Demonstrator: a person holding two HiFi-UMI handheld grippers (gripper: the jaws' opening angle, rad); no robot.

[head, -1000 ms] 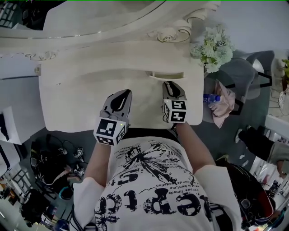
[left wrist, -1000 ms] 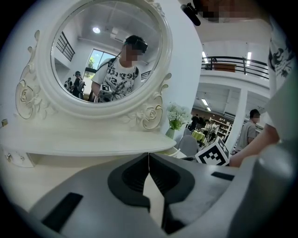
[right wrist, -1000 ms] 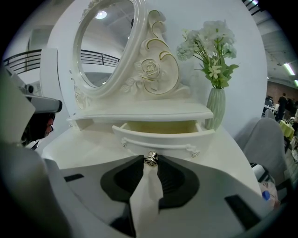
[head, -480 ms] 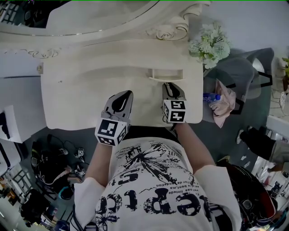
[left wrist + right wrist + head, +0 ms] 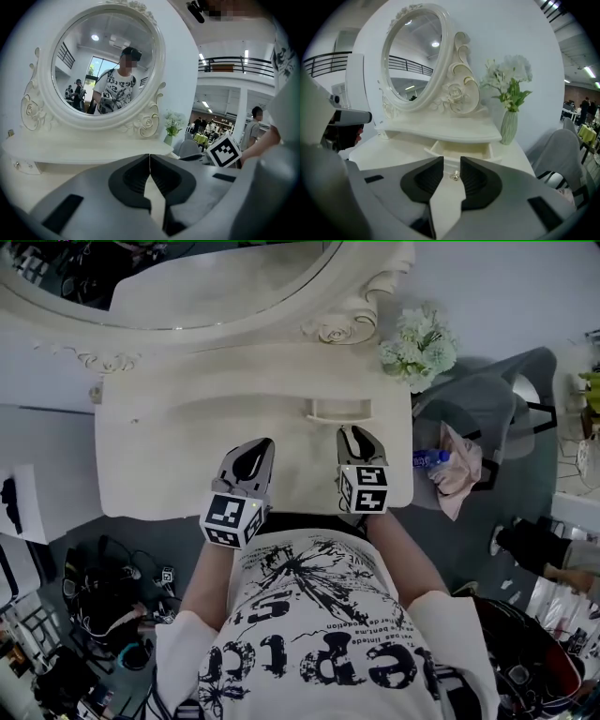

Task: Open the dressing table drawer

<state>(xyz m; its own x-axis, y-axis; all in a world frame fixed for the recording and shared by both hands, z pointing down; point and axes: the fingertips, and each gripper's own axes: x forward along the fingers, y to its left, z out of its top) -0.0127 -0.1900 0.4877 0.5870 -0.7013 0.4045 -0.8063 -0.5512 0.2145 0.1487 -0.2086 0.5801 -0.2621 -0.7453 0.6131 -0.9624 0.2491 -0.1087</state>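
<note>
The drawer (image 5: 461, 151) is small and white; it sits under the low shelf (image 5: 440, 129) at the back of the surface (image 5: 169, 456), on the right side, and it is pulled out so you can see inside it; a little shiny knob (image 5: 455, 176) sticks out of its front. The right tool (image 5: 451, 161) points at that front; its jaws are opening; the knob shows in the gap between them, and the pads do not press on it. The left tool (image 5: 149, 159) is just beside it, over the front part of the surface; its jaws are tight together with nothing in them. Above the shelf stands a big round mirror (image 5: 412, 56) with a curly white frame; to the right of the drawer is a pale green vase (image 5: 509, 126) with white flowers (image 5: 508, 75); past the right end of the surface is a grey chair (image 5: 487, 399).
</note>
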